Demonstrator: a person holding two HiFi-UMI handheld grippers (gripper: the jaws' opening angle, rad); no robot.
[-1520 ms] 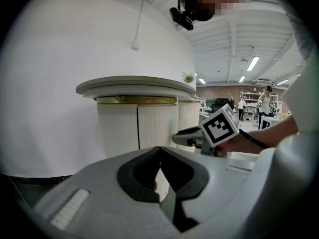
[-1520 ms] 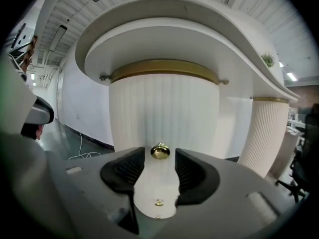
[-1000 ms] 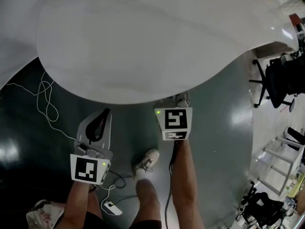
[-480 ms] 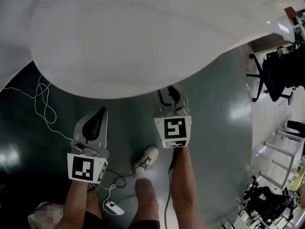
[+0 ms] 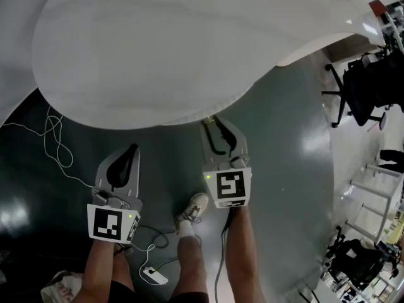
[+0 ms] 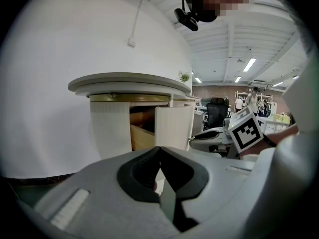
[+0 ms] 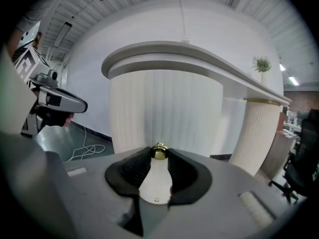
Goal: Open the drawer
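Knob (image 7: 159, 151) of brass sits clamped in right tongs (image 7: 159, 155) on fluted drawer (image 7: 164, 108)

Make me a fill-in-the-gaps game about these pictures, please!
1. The right hand-held gripper is shut on a small round knob whose colour is ____.
2. The left hand-held gripper has its jaws together and holds ____.
3. In the left gripper view, the drawer stands partly ____, showing wood inside.
4. The big tabletop above the drawer is coloured ____.

Missing words: gold; nothing; open; white.
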